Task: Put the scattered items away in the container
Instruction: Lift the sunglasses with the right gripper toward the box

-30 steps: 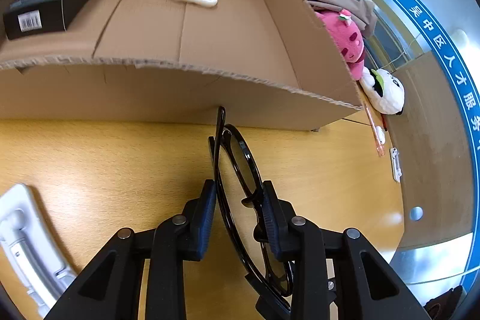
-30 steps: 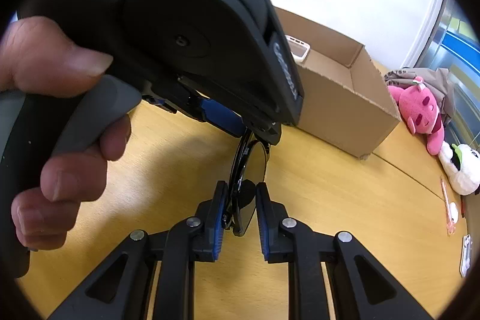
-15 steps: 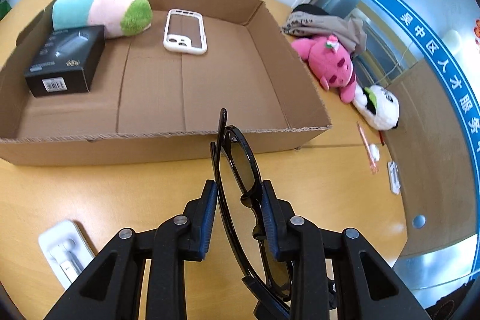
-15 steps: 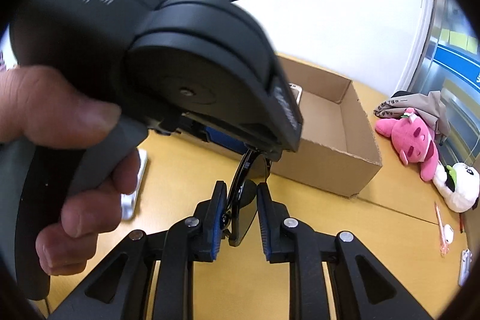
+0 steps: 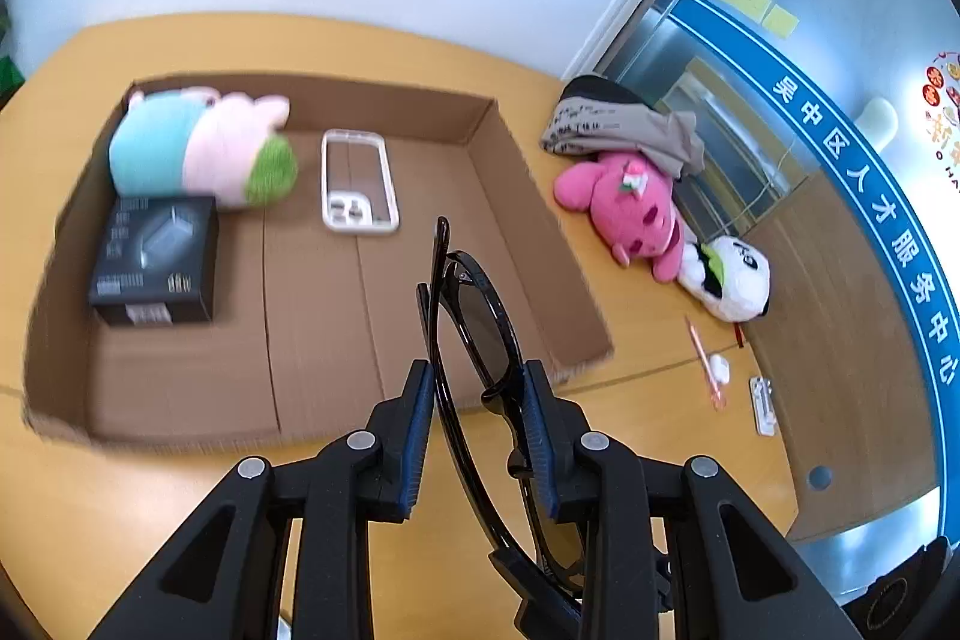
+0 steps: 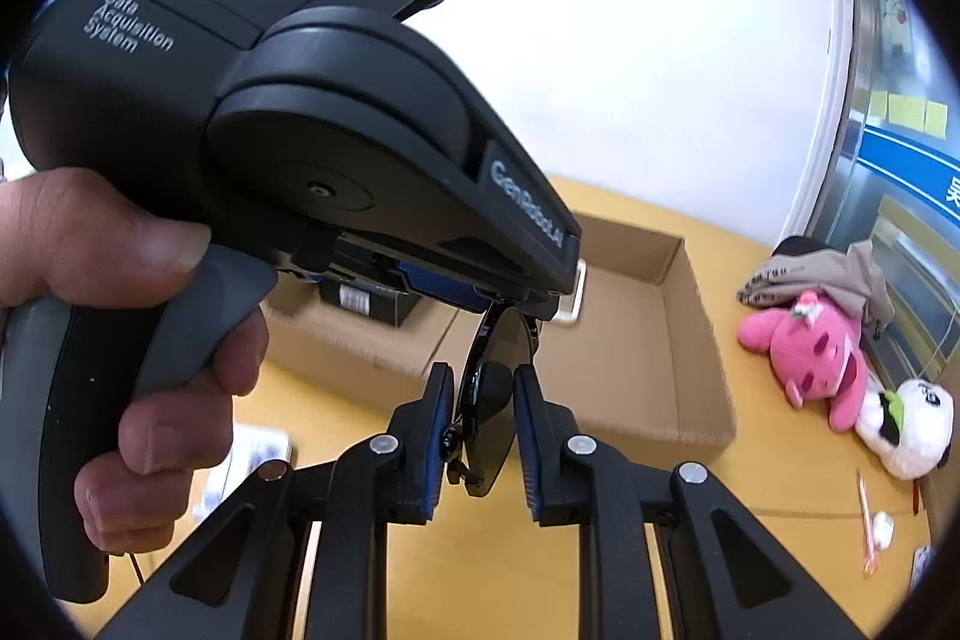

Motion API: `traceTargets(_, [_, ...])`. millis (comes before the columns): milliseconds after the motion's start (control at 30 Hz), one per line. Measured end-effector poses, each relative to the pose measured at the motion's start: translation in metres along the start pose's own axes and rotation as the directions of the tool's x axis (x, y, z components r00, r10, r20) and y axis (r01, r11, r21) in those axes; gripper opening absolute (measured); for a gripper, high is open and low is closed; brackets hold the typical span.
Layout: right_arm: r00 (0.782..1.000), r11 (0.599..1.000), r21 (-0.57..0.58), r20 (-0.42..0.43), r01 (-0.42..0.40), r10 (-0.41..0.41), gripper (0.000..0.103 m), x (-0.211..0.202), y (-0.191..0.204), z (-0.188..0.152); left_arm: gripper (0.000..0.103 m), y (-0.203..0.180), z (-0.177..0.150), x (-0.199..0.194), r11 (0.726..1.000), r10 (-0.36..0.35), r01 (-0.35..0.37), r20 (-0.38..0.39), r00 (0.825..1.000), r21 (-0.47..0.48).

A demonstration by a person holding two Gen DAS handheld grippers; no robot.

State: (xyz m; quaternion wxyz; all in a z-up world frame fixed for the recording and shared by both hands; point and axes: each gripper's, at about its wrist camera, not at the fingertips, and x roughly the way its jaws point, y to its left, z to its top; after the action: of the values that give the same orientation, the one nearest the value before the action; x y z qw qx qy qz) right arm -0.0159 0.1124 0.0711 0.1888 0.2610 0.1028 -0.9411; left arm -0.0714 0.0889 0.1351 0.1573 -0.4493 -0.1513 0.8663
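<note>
Both grippers, left point(image 5: 477, 403) and right point(image 6: 480, 415), clamped on sunglasses point(image 5: 474, 316) near cardboard box point(image 5: 540, 196). Risk (judged): uneven release twists the frame, or it drops short.

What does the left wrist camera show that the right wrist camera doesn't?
Only the left wrist view shows the plush toy inside the cardboard box, and the whole white phone case. Only the right wrist view shows a hand gripping the other tool's handle, which blocks much of the box. Both show the black glasses clamped in tongs, the black carton, and the pink plush and panda plush still outside on the table.
</note>
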Motion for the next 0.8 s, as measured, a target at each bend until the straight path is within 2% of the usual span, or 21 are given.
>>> traceTargets(200, [1.0, 0.997, 0.073, 0.015, -0.018, 0.017, 0.02, 0.023, -0.031, 0.037, 0.03, -0.006, 0.048, 0.004, 0.999, 0.001, -0.001, 0.005, 1.0, 0.04])
traceTargets(433, [1.0, 0.988, 0.151, -0.003, -0.019, 0.02, 0.02, 0.059, -0.069, 0.069, 0.031, -0.016, 0.104, 0.031, 0.996, 0.014, -0.014, -0.009, 1.0, 0.087])
traceTargets(667, [0.997, 0.98, 0.197, -0.071, -0.012, 0.027, 0.02, 0.119, -0.112, 0.093, 0.03, -0.01, 0.157, 0.084, 0.997, 0.007, -0.003, -0.051, 0.999, 0.078])
traceTargets(800, [0.99, 0.969, 0.244, -0.129, -0.028, 0.061, 0.02, 0.164, -0.137, 0.095, 0.03, 0.0, 0.179, 0.123, 0.998, 0.024, -0.018, -0.088, 0.996, 0.068])
